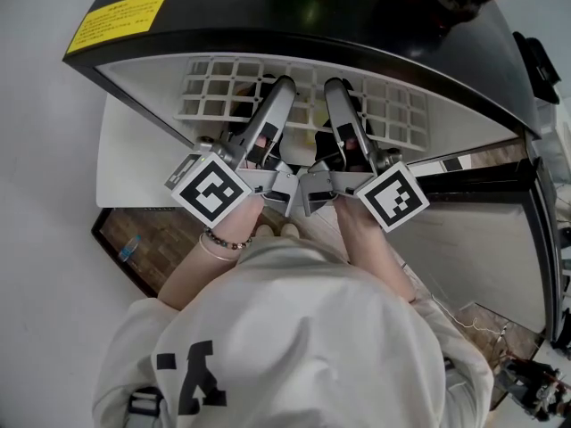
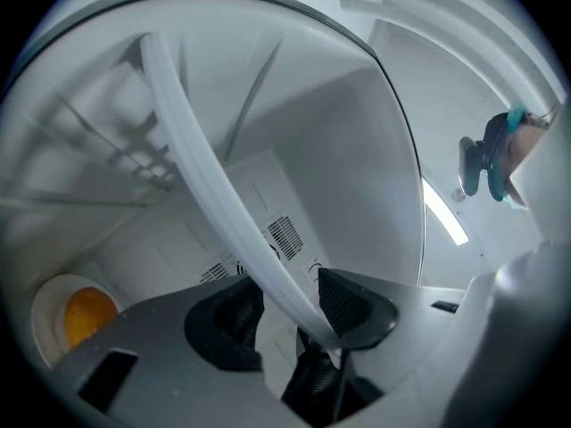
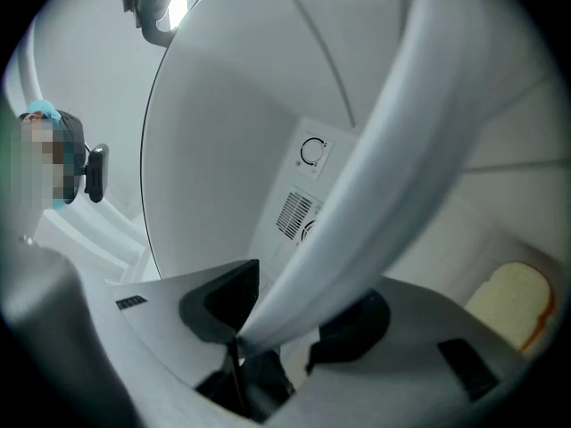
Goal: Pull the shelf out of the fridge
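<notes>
A white wire shelf (image 1: 214,87) sits inside the small black-topped fridge (image 1: 294,7). Both grippers reach in side by side at its front edge. In the left gripper view the shelf's white front bar (image 2: 205,168) runs between the jaws of my left gripper (image 2: 290,315) and lies against the right-hand pad (image 2: 352,306), with the other pad close up to it. In the right gripper view the same bar (image 3: 393,150) fills the gap of my right gripper (image 3: 290,319). From the head view the left gripper (image 1: 284,86) and right gripper (image 1: 334,86) are about a hand's width apart.
An orange thing in a white dish (image 2: 85,315) lies on the fridge floor at the left, and a pale slice-shaped thing (image 3: 508,306) at the right. The back wall has a vent (image 2: 284,234). The open fridge door (image 1: 482,239) stands to the right.
</notes>
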Action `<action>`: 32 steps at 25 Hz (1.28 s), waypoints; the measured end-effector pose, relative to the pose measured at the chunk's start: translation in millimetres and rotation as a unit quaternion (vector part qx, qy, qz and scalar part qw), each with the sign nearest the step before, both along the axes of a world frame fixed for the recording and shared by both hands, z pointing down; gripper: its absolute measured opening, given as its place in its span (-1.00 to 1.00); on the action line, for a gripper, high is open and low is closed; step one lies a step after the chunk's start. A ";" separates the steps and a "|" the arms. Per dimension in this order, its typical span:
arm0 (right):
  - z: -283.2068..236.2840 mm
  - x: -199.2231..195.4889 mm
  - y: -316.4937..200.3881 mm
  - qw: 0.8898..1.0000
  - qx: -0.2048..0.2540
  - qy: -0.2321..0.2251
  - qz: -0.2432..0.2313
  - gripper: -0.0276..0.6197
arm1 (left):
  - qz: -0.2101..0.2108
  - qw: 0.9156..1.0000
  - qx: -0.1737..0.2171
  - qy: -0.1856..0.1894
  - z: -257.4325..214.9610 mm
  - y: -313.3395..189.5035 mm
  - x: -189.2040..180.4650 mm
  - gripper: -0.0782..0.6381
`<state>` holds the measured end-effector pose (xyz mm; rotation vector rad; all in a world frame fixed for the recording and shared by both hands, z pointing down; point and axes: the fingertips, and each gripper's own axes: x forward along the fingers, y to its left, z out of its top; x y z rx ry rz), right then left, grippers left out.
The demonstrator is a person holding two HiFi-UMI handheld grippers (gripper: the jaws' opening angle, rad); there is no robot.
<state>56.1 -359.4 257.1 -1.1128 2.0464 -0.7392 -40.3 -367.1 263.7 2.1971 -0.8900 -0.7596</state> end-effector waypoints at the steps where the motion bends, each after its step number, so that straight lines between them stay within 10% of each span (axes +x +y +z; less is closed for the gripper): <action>1: 0.2 -0.3 1.1 1.000 0.000 -0.001 0.000 -0.31 | 0.000 1.000 -0.001 0.001 0.2 1.1 -0.3 -0.23; 32: 3.3 -6.9 41.1 1.000 -0.006 -0.016 0.001 -0.39 | 0.007 1.000 -0.004 0.012 2.8 41.3 -8.7 -0.28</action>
